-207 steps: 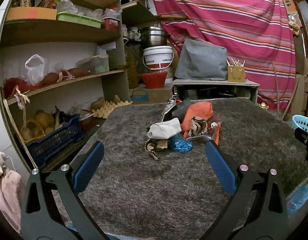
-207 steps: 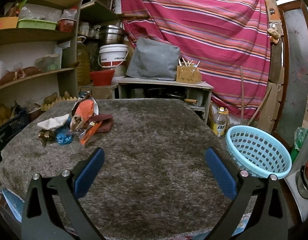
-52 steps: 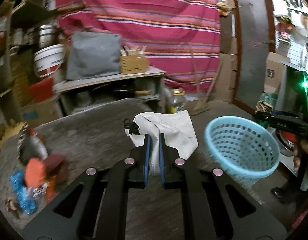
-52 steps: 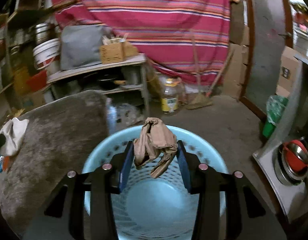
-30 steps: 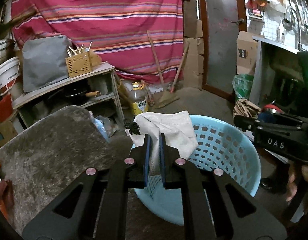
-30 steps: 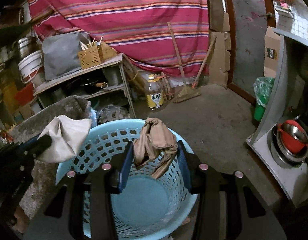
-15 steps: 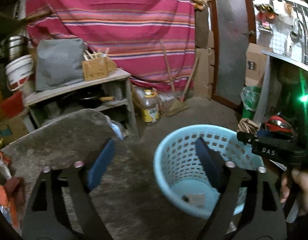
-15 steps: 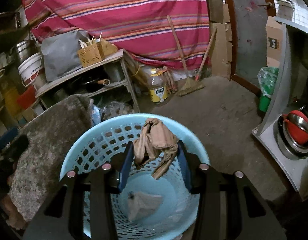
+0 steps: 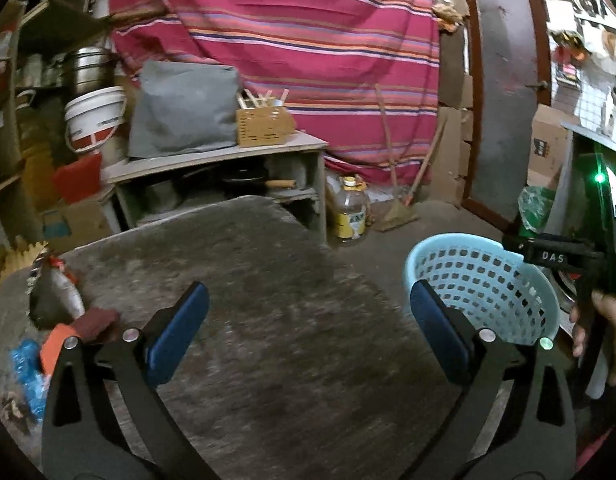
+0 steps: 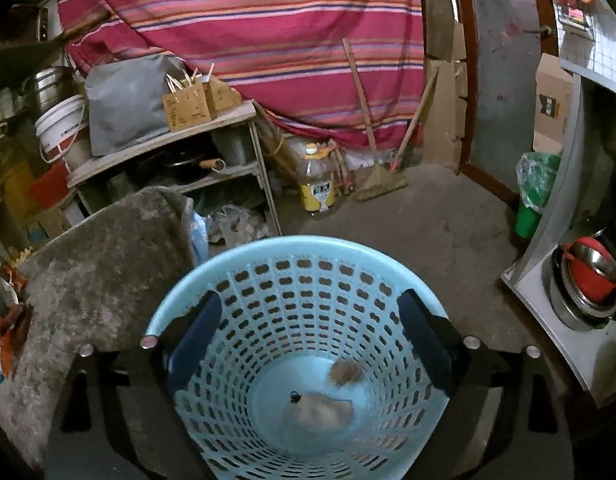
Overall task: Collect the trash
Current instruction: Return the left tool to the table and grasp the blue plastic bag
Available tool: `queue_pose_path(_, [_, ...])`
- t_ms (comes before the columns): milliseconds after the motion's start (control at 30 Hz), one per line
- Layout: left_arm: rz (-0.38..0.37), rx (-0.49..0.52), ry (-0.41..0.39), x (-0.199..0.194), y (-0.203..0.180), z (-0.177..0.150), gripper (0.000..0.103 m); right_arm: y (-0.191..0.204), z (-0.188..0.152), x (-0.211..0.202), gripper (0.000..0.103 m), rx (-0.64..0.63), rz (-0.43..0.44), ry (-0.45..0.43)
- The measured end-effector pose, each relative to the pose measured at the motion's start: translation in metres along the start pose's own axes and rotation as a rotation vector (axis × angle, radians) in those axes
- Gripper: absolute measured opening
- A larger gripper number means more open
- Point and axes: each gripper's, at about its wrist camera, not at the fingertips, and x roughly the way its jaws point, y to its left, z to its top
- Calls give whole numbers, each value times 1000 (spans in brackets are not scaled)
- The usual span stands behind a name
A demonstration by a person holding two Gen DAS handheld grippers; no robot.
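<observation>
- The right claw (image 10: 308,330) hangs over the mouth of the blue basket (image 10: 264,250), pointing down into it, its jaws spread wide with nothing between them; they have just been opening.
- Below it, on the basket floor, lie the brown crumpled paper (image 10: 345,372) and the white bag (image 10: 320,412), touching or nearly so.
- The left claw (image 9: 308,332) is also spread and empty, its jaws having just been opening; it points across the grey, carpet-covered table (image 9: 268,280).
- The remaining trash (image 9: 52,328), a heap of red, orange and blue wrappers with a dark packet, lies at the table's far left edge, to the left of the left claw and well apart from the basket (image 9: 488,280), which stands off the table's right corner.
- The left claw looks the nearer one to that heap, so I judge the next pick is its job, by a swing to the left.
- A second ago each claw was pinching its piece above the basket; now both pieces are in it.
</observation>
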Motion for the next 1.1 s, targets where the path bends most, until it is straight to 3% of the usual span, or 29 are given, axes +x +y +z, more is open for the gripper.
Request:
queue_pose_path(67, [34, -9, -10, -8, 12, -3, 97, 8, 2, -4, 91, -19, 2, -9])
queue_pose_path(100, [54, -17, -15, -13, 20, -5, 97, 14, 2, -7, 99, -31, -4, -19])
queue_pose_path(467, [214, -31, 13, -55, 122, -38, 97, 80, -10, -32, 99, -71, 54, -68])
queue_pose_path(600, [284, -46, 18, -71, 162, -51, 98, 114, -21, -47, 99, -86, 145, -91])
queue_pose_path(833, [367, -122, 37, -86, 231, -72, 97, 164, -36, -48, 99, -114, 198, -81])
queue_pose_path(1100, [432, -172, 112, -76, 289, -98, 97, 228, -47, -35, 99, -248, 182, -79])
